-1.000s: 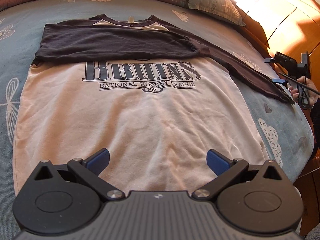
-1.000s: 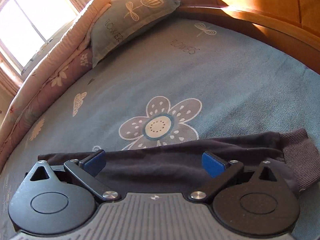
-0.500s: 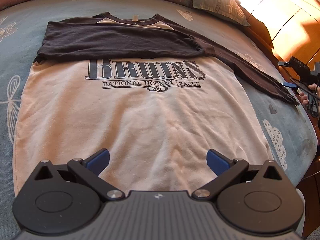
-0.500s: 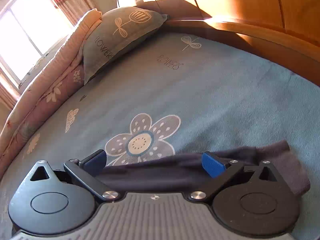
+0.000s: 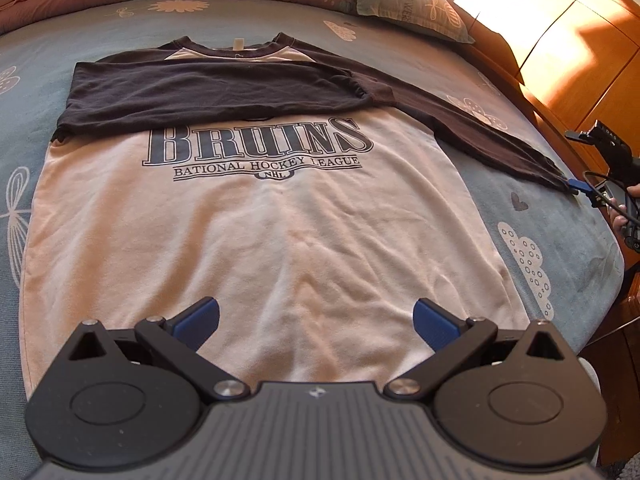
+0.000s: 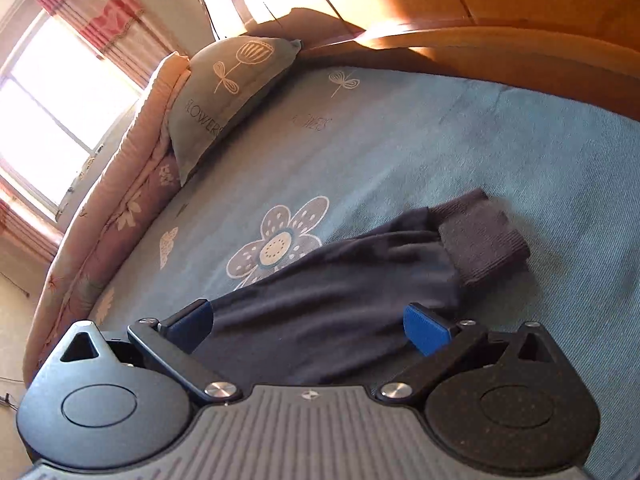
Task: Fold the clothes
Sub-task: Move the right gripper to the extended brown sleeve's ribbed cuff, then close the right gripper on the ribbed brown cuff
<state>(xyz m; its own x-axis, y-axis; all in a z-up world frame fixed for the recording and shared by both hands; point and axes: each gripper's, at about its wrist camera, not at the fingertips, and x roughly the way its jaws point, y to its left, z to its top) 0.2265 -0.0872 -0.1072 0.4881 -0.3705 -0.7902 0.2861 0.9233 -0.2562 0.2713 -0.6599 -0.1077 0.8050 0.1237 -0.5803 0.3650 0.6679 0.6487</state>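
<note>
A cream sweatshirt (image 5: 256,240) is laid flat on the blue bedspread (image 5: 552,240), one dark sleeve (image 5: 208,92) folded across its chest, the other sleeve (image 6: 340,300) stretched out toward the bed's edge. The left gripper (image 5: 316,320) is held above the hem, jaws spread wide. The right gripper (image 6: 310,326) is held over the outstretched sleeve near its cuff (image 6: 484,236), jaws likewise apart, nothing clamped.

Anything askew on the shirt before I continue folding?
Only the dark right sleeve: it lies stretched out across the blue bedsheet, unfolded, while the other dark sleeve lies folded across the cream shirt.
</note>
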